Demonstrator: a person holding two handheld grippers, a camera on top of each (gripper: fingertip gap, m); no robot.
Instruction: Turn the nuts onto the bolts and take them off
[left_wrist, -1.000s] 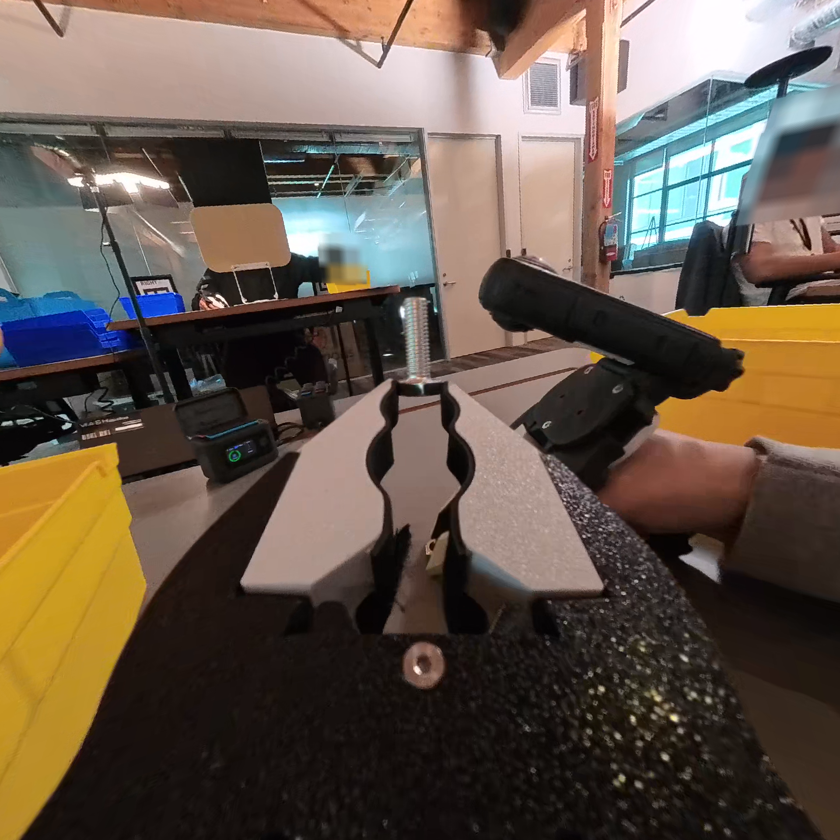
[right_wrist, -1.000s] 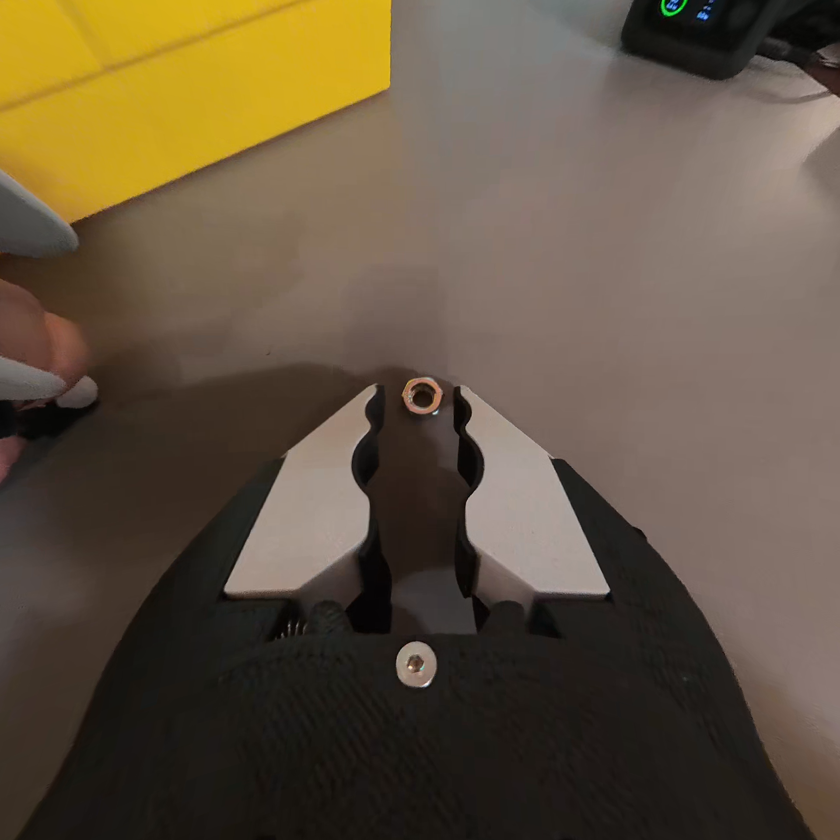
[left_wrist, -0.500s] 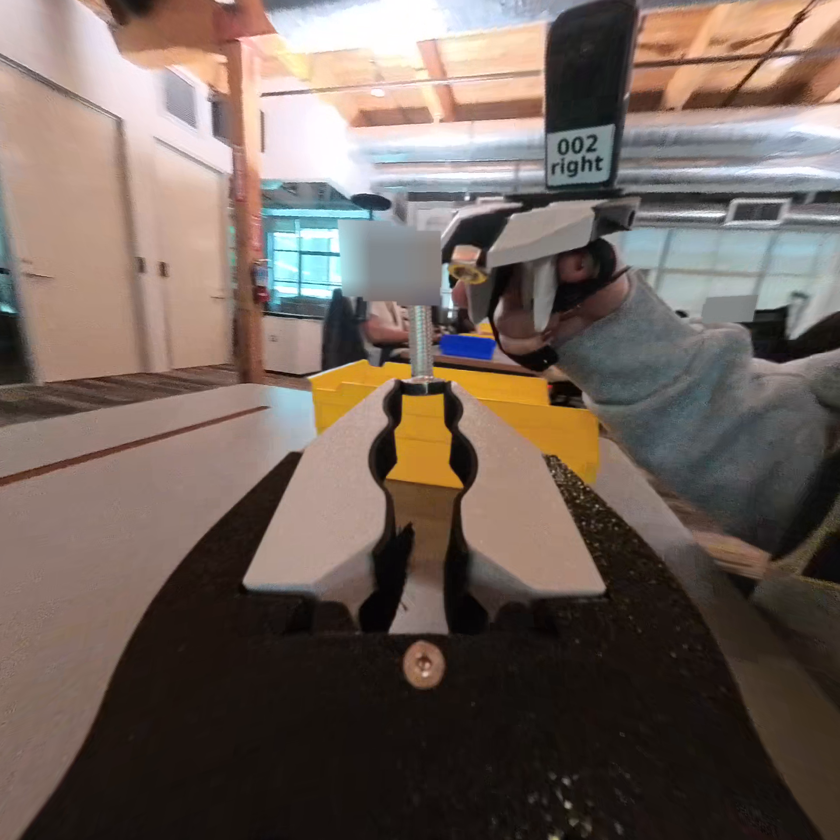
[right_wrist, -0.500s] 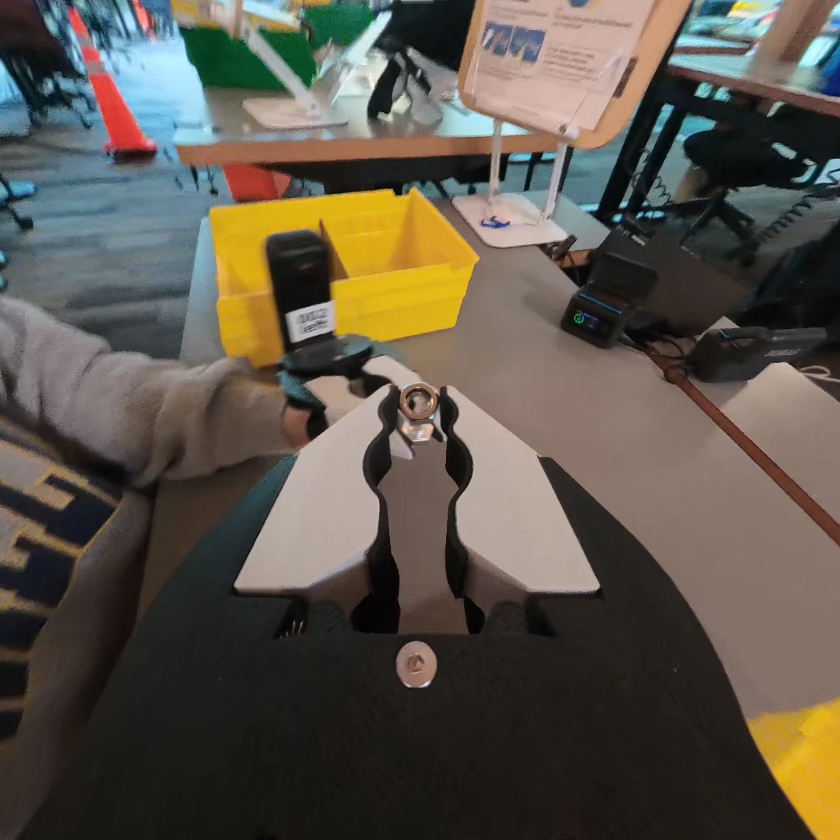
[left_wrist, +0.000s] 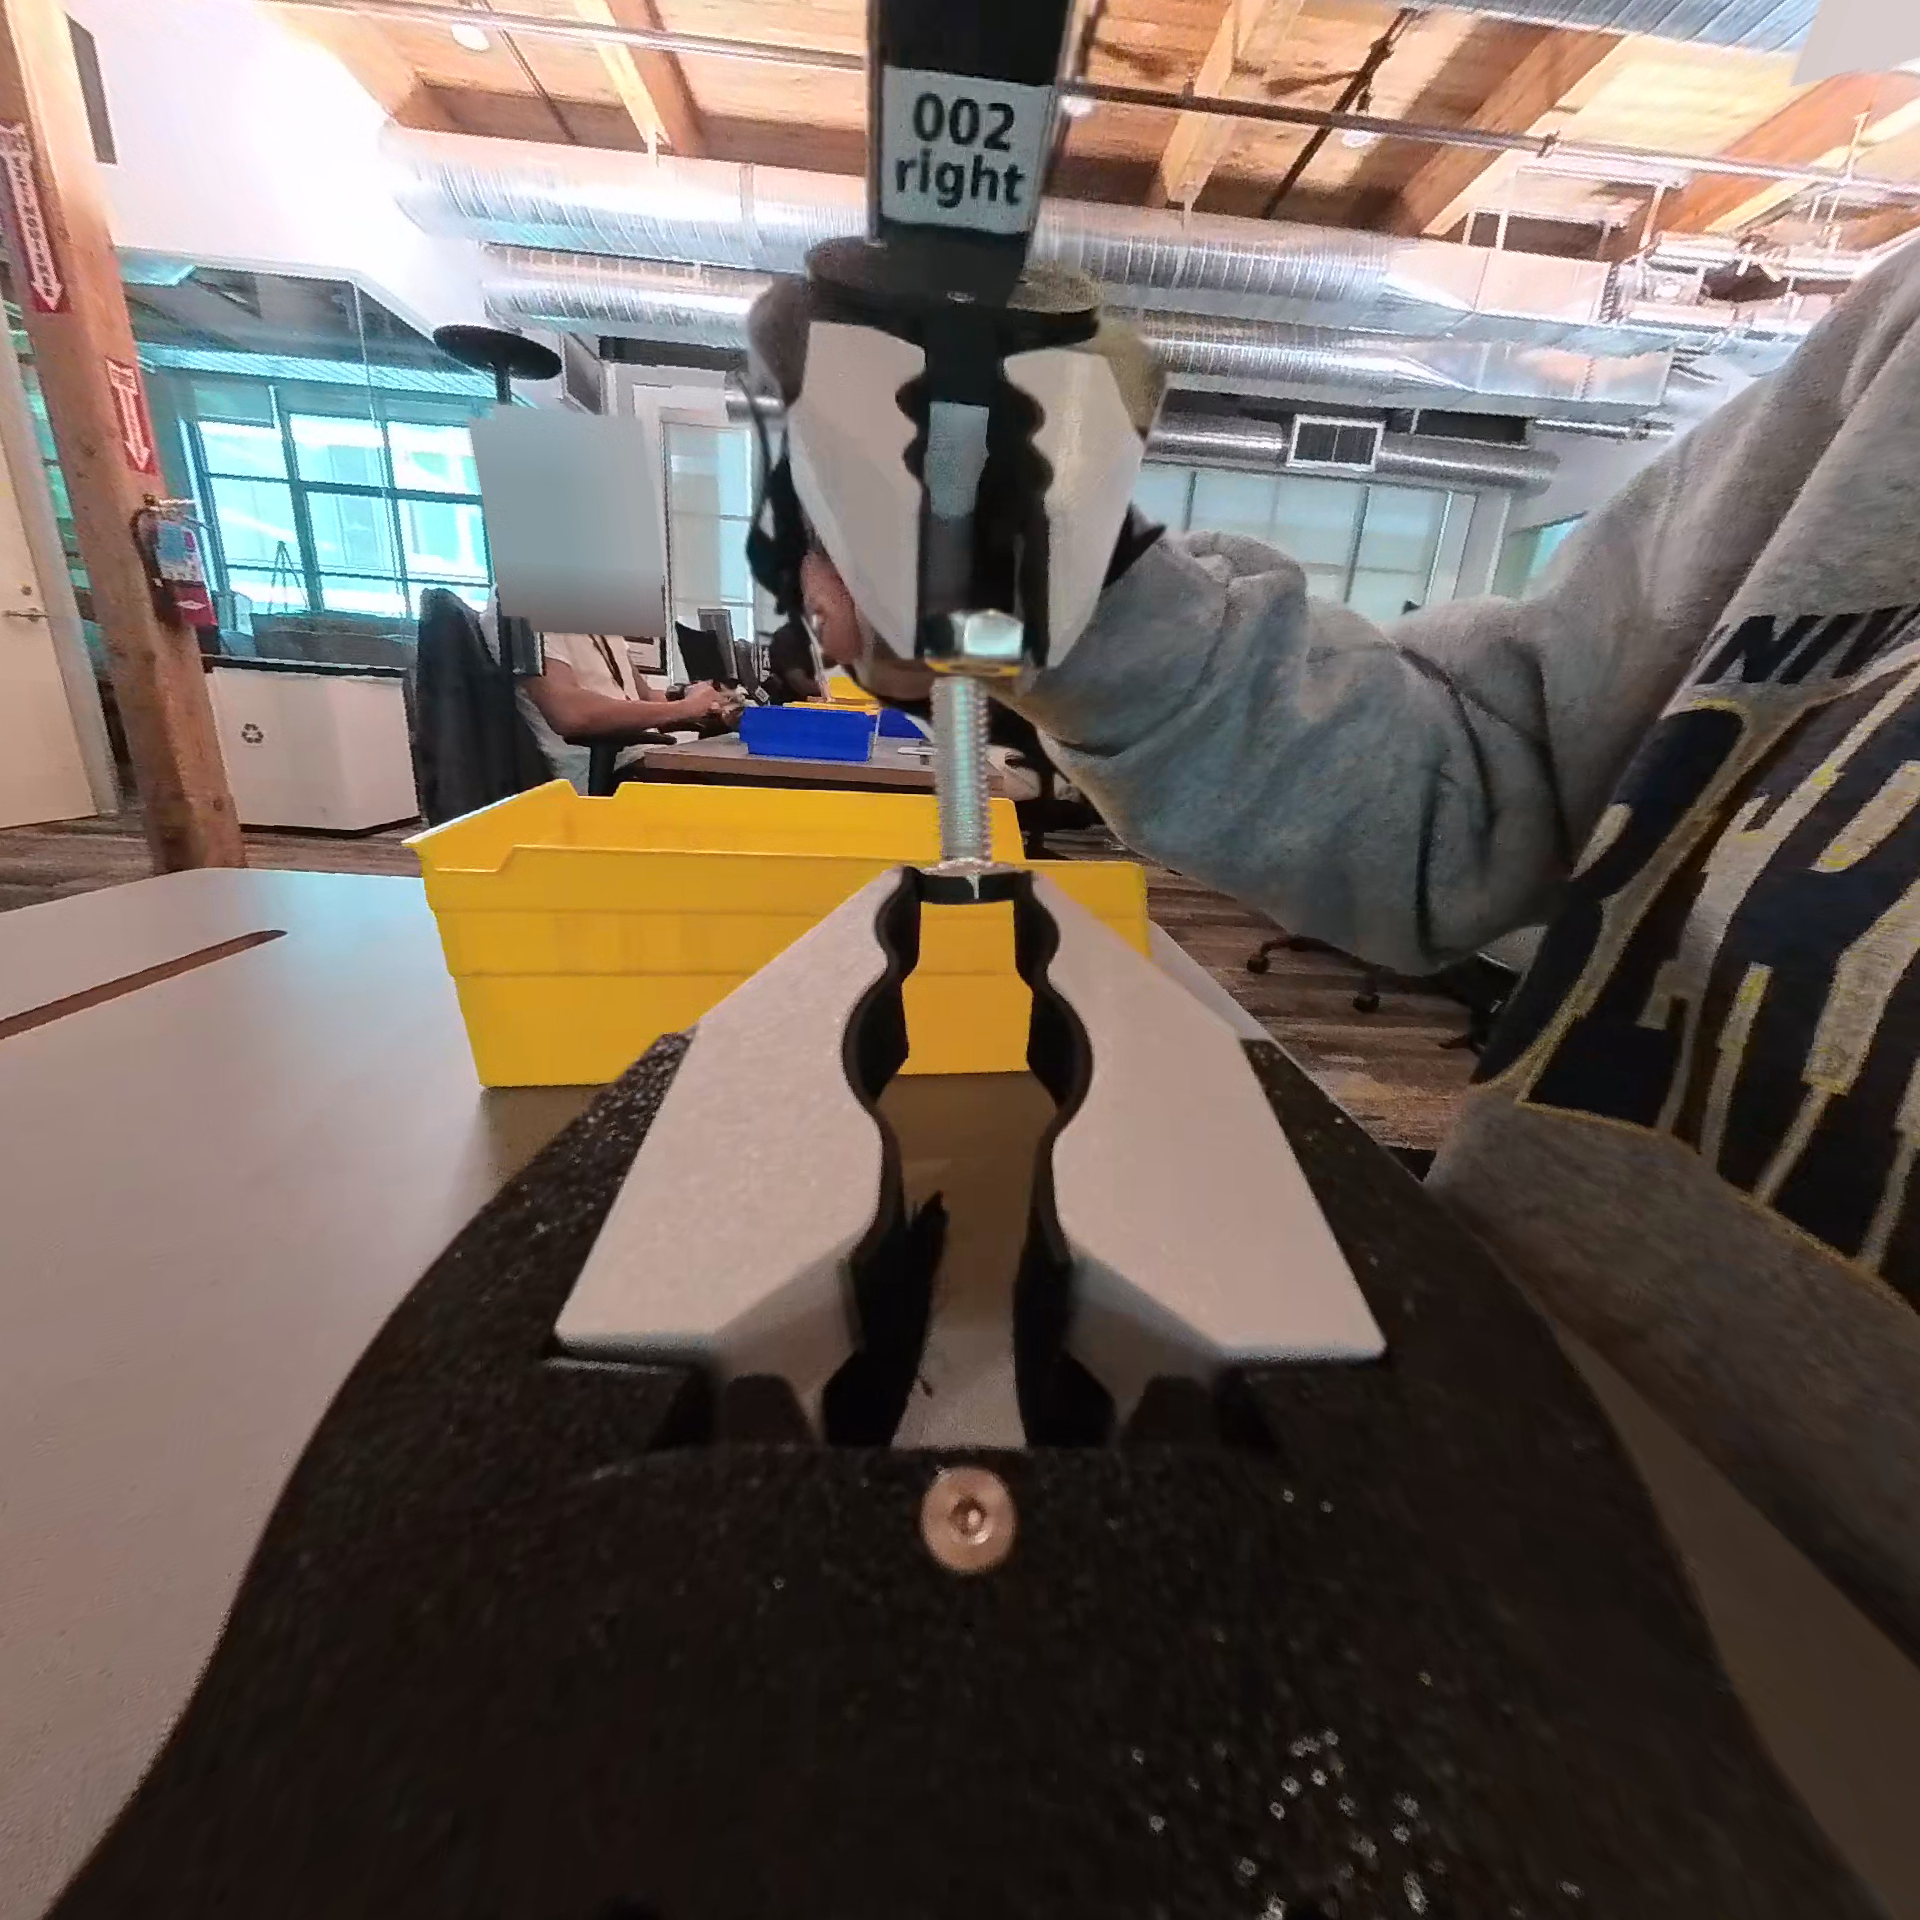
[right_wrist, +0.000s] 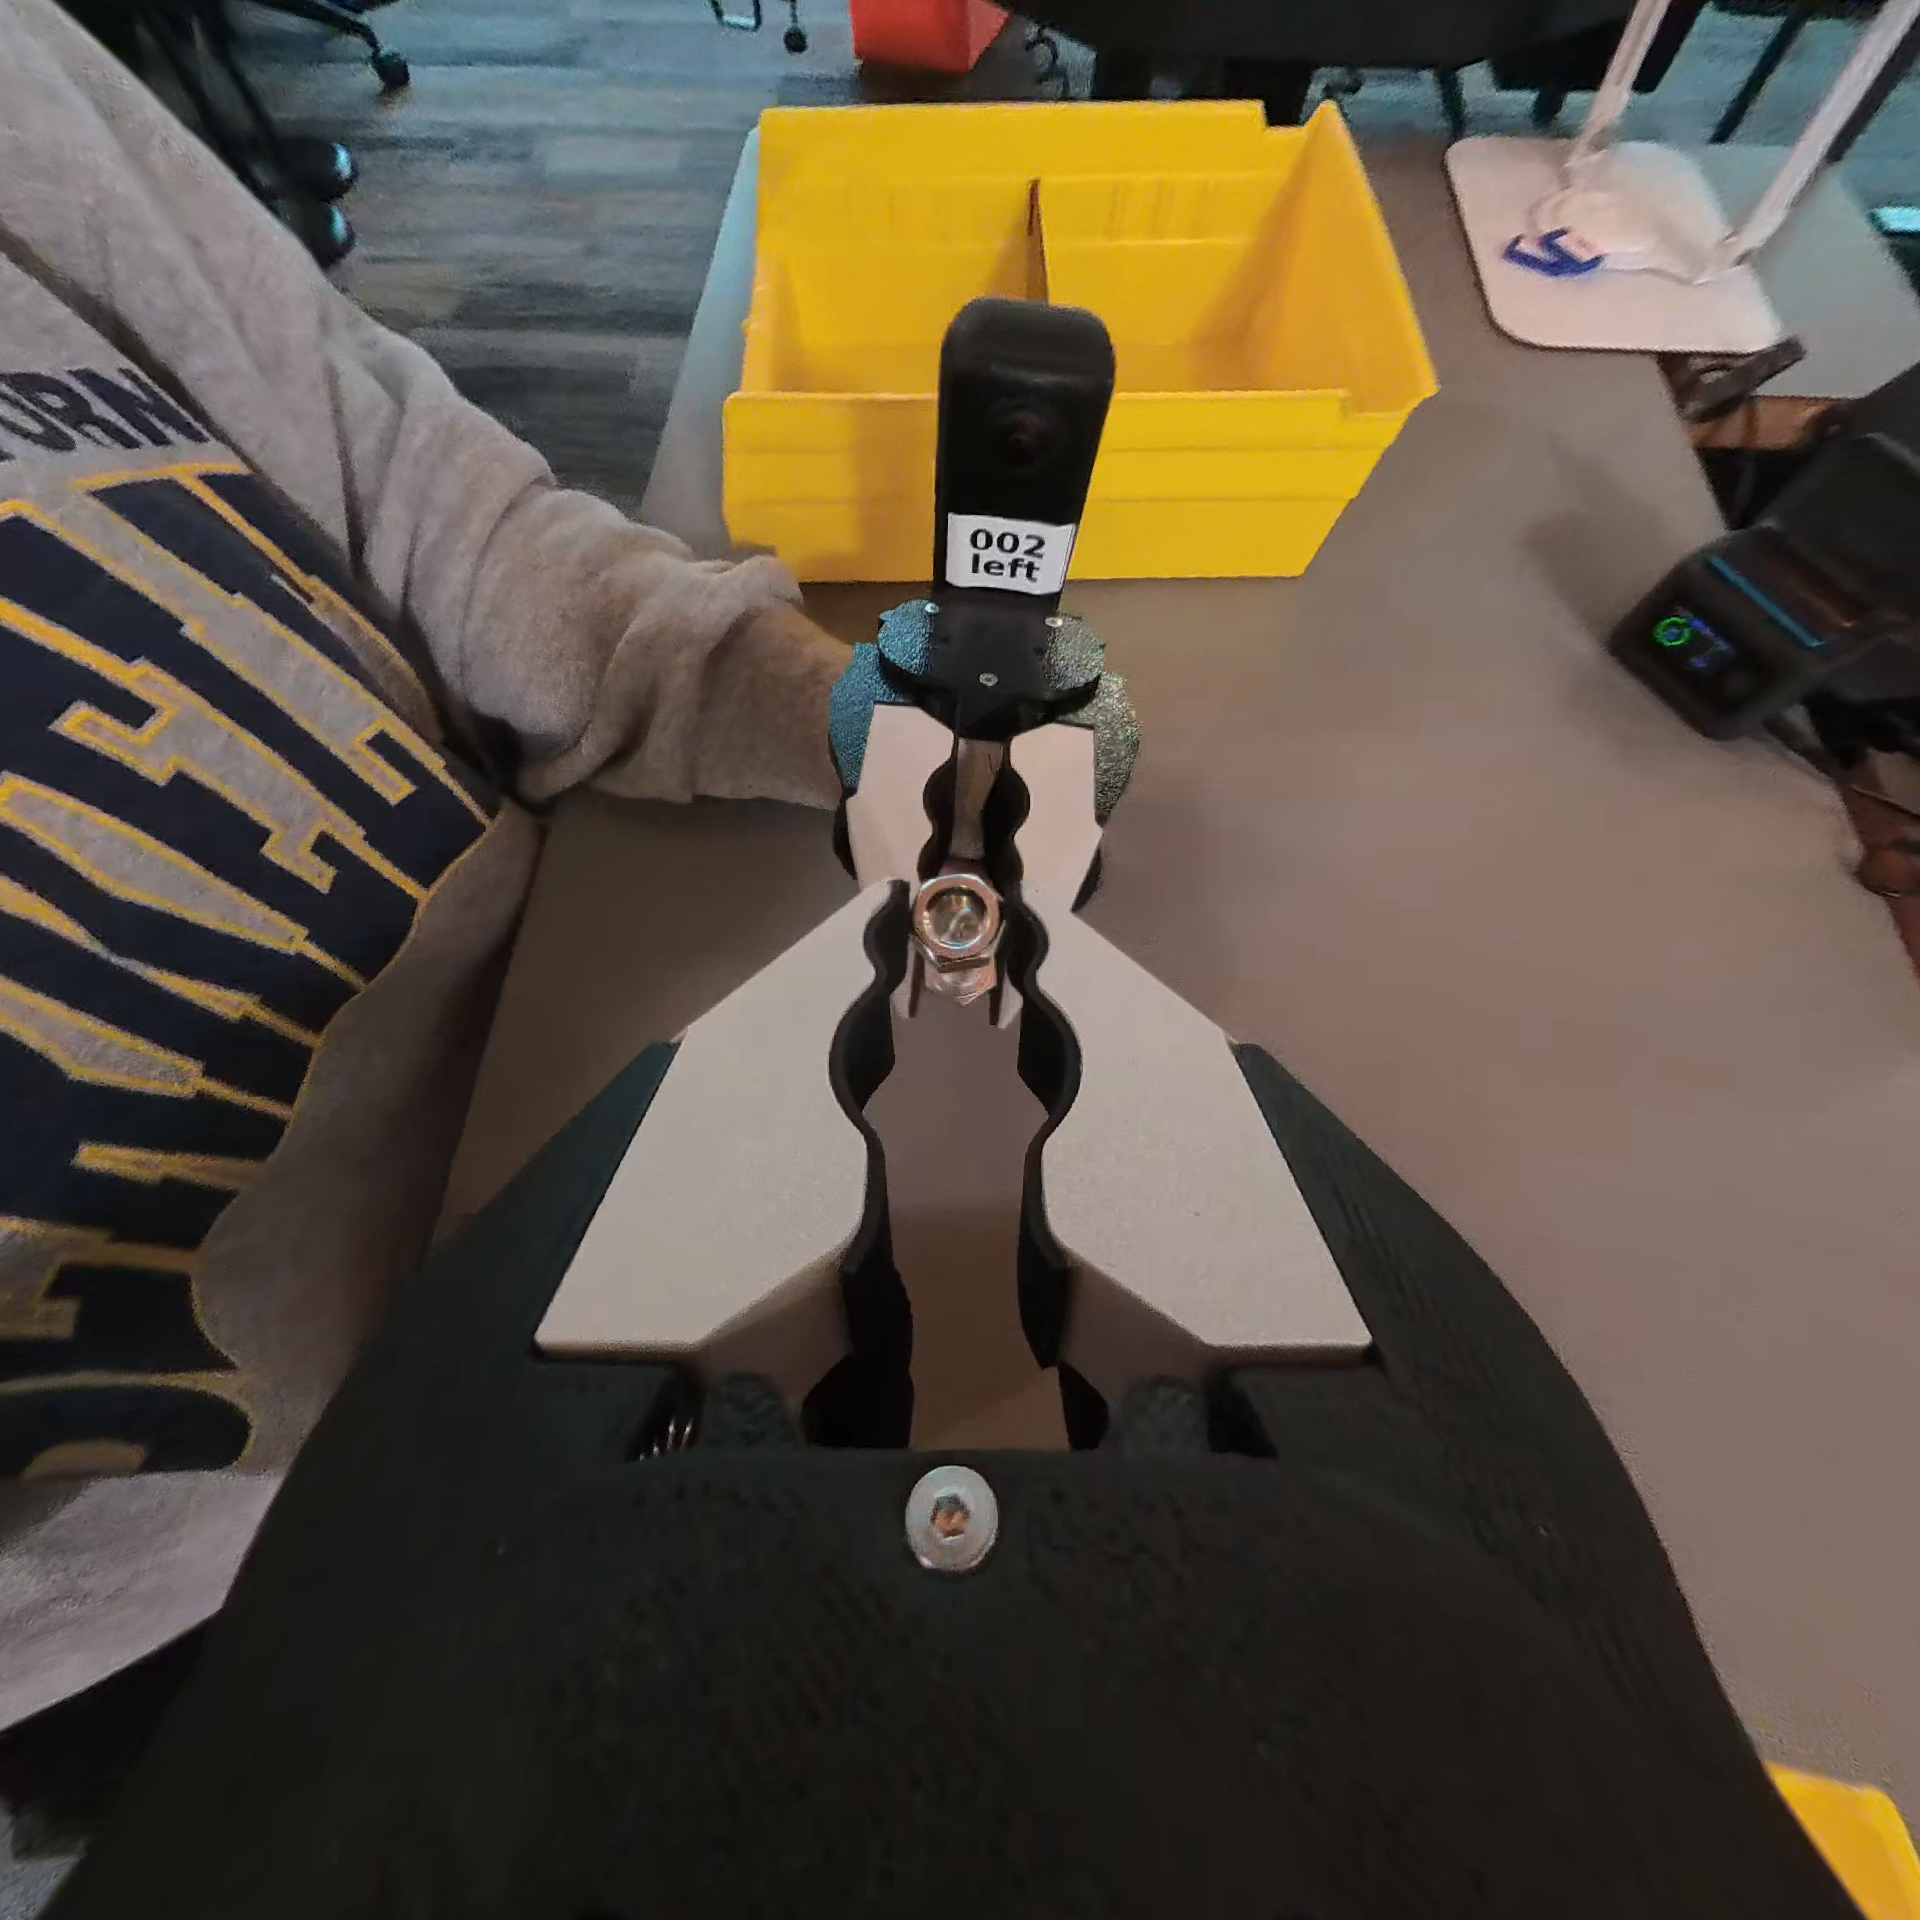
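Left gripper (left_wrist: 964, 896) clamped on the head of a bolt (left_wrist: 962, 774), fingers (left_wrist: 774, 1122) narrow, tips pinching just under the threaded shank. Bolt upright in the left wrist view, thread pointing up, held in the air above the table (left_wrist: 208, 1091).

Right gripper (right_wrist: 954, 935) pointing straight down at it from above, fingers (right_wrist: 727, 1143) narrow and gripping a nut (right_wrist: 954, 920) at the tips. In the left wrist view, nut (left_wrist: 972, 636) sitting right on the top end of the bolt, touching it; whether any thread is engaged cannot be told. In the right wrist view, nut hole in line with the bolt below, left gripper (right_wrist: 971, 831) just beyond and facing back, its camera stalk with a white label standing up behind.

Both grippers over the table's near edge, close to a person in a grey sweatshirt (right_wrist: 260, 727); a grey sleeve behind each gripper.

Yellow bin (right_wrist: 1049, 343) with a centre divider at the far edge of the table, no contents visible in it. Black device (right_wrist: 1756, 634) with a small lit screen toward the right edge. White stand base (right_wrist: 1610, 260) in the far right corner.
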